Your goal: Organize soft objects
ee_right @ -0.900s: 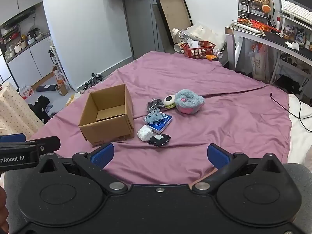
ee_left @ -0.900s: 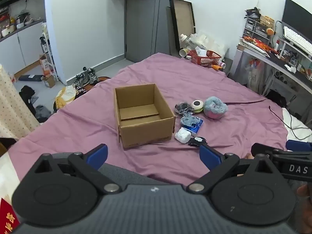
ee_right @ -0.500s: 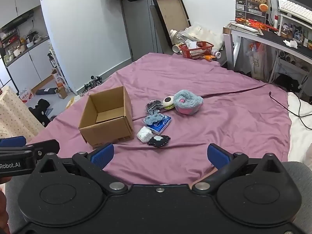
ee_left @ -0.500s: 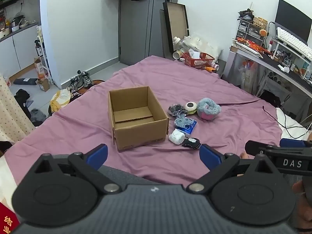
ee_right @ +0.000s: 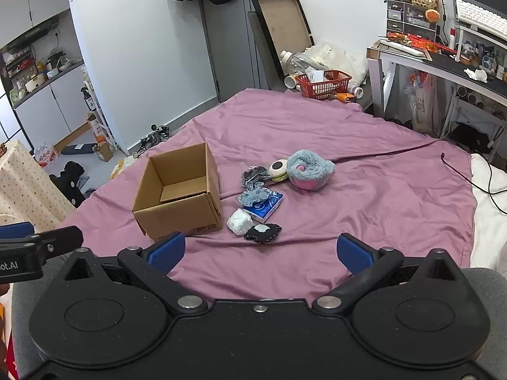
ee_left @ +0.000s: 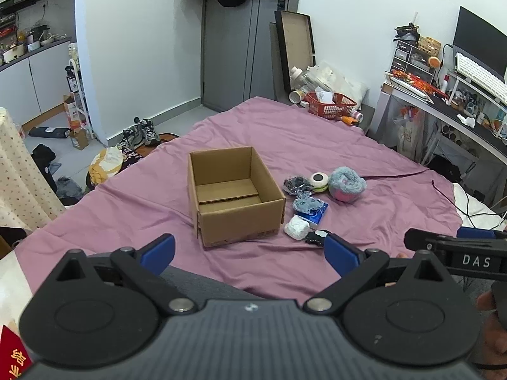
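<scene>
Still, with both grippers [ee_left: 250,250] [ee_right: 261,250] spread and empty, reaching right of the box [ee_right: 180,196] might scatter the clustered toys [ee_right: 258,199].

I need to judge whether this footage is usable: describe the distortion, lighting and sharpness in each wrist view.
Left wrist view: strong fisheye bend, dark corners, even indoor light; the cardboard box and soft toys are sharp, the left gripper fills the bottom. Right wrist view: same curved walls, soft shadows on the purple bedsheet, no glare, the right gripper is open and in focus.
</scene>
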